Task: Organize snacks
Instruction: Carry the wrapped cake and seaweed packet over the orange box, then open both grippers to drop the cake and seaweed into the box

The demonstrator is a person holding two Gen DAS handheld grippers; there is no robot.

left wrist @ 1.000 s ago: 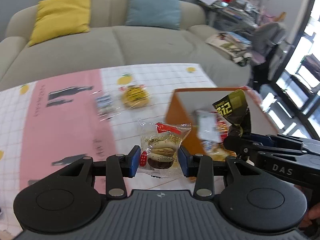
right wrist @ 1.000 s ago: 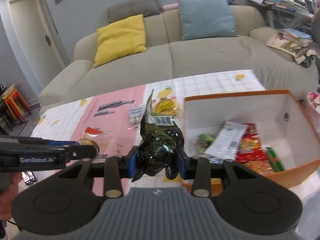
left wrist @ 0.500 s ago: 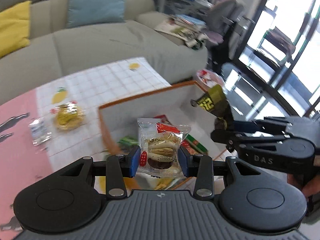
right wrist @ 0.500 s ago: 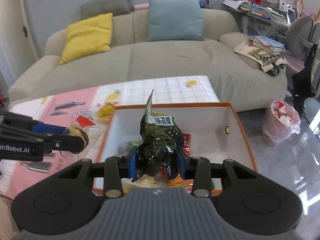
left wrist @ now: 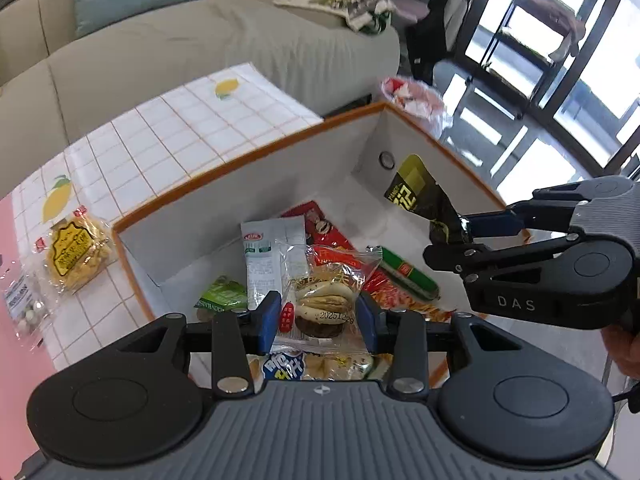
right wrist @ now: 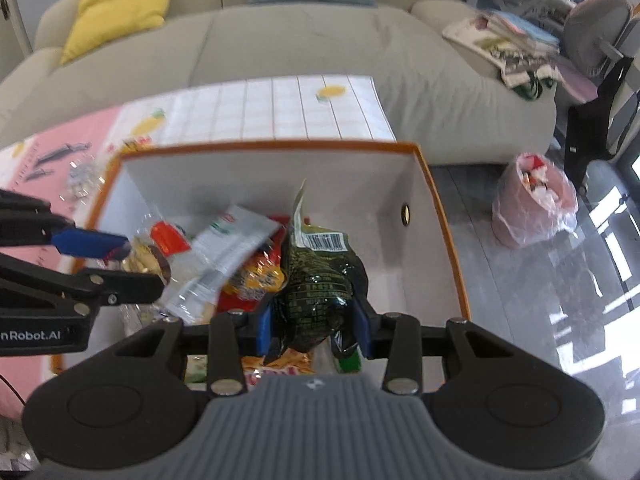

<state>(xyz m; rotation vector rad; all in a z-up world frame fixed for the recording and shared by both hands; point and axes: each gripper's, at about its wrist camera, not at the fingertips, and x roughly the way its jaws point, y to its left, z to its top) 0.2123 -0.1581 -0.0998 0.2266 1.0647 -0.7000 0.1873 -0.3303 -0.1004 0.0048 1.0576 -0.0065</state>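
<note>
While I look along the left gripper, at the far left on the surface a clear packet of small sweets lies beside a yellow snack packet, both outside the box. Further right, my left jaws are closed on a clear-wrapped cake, its blue pads pressing both sides of the wrapper, and it hangs over the open box. Below it in the box lie a green packet, a white packet, a red packet and a green-and-red stick. To the right, my right gripper comes in from the side, pinching a dark pouch with gold lettering above the box's right end.

From the right wrist view, the left gripper enters at the left with the cake at its tip. In the middle, my right jaws clamp the dark pouch by its lower part, barcode side facing me, over the box's white floor. Off the box to the right, a pink bin bag stands on the floor.
</note>
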